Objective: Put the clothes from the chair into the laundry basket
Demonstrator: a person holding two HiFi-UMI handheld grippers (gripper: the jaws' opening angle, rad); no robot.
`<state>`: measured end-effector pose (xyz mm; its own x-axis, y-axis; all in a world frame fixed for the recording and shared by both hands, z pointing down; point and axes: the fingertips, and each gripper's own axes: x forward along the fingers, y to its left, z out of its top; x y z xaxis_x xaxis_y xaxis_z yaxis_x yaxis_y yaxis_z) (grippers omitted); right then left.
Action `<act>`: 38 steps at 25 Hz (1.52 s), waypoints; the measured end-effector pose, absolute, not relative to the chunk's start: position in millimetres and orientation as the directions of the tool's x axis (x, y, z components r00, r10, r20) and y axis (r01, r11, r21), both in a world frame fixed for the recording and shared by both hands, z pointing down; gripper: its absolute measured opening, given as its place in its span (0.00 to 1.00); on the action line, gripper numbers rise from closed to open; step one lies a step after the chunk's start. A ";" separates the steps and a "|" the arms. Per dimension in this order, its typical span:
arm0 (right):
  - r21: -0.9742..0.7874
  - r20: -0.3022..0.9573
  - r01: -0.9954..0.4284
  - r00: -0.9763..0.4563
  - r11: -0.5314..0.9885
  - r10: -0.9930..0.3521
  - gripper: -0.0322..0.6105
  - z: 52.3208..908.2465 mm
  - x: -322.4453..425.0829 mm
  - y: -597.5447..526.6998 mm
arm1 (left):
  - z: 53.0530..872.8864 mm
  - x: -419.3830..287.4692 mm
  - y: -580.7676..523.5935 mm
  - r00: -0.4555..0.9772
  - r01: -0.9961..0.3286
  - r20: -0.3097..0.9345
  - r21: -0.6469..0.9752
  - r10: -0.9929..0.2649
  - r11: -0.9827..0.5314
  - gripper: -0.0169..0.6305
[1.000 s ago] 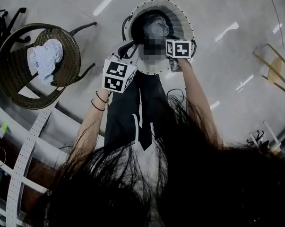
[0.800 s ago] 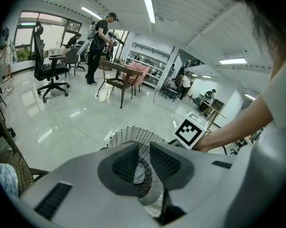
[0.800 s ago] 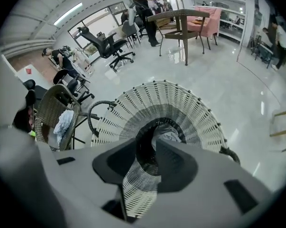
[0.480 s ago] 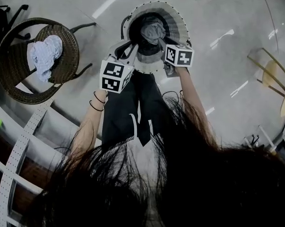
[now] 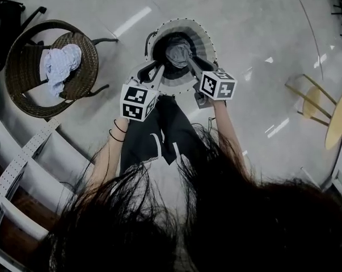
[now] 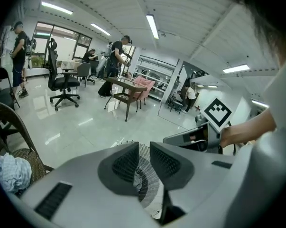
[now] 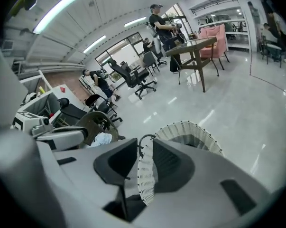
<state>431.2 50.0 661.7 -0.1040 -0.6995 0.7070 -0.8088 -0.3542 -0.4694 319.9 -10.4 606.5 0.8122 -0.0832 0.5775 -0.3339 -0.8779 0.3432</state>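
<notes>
**Head view.**
- Laundry basket (image 5: 206, 34): on the floor at twelve o'clock of the person. One grey garment (image 5: 178, 52) lies inside.
- Wicker chair (image 5: 23, 79): at ten o'clock, well apart from the basket. A pale blue garment (image 5: 60, 66) is heaped on its seat.
- Left tool (image 5: 151, 72) and right tool (image 5: 194, 68): both above the basket's near rim, at six o'clock of the grey garment. Neither appears to touch it.

**Left gripper view.**
- Left tool (image 6: 143, 150): released, jaws a little apart with nothing between them. Basket weave (image 6: 145, 175) shows through the gap.
- Pale blue garment (image 6: 10, 172): at eight o'clock.

**Right gripper view.**
- Right tool (image 7: 145, 148): released and empty. Its jaws have just been closing to a narrow gap, with only the basket rim (image 7: 195, 128) behind them.
- Chair (image 7: 91, 121) and pale garment (image 7: 103, 139): at ten o'clock.

**Step, as judged.** One drop is done and the chair's last piece is not yet fetched.

**Next move.** Swing both tools toward ten o'clock, spread the jaws wide, come down on the heap and pinch a good fold.
</notes>
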 end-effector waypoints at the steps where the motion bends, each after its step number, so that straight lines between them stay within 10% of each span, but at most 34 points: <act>1: -0.471 0.693 -0.815 -0.106 -0.337 -0.713 0.22 649.3 430.5 48.3 | 600.3 319.8 -8.5 0.815 -0.339 0.572 0.340 -0.093 -0.877 0.16; 38: -0.526 0.456 -0.821 -0.494 0.224 -0.741 0.21 476.1 271.8 54.0 | 462.2 153.7 49.1 0.646 -0.754 0.468 0.262 -0.604 -0.603 0.16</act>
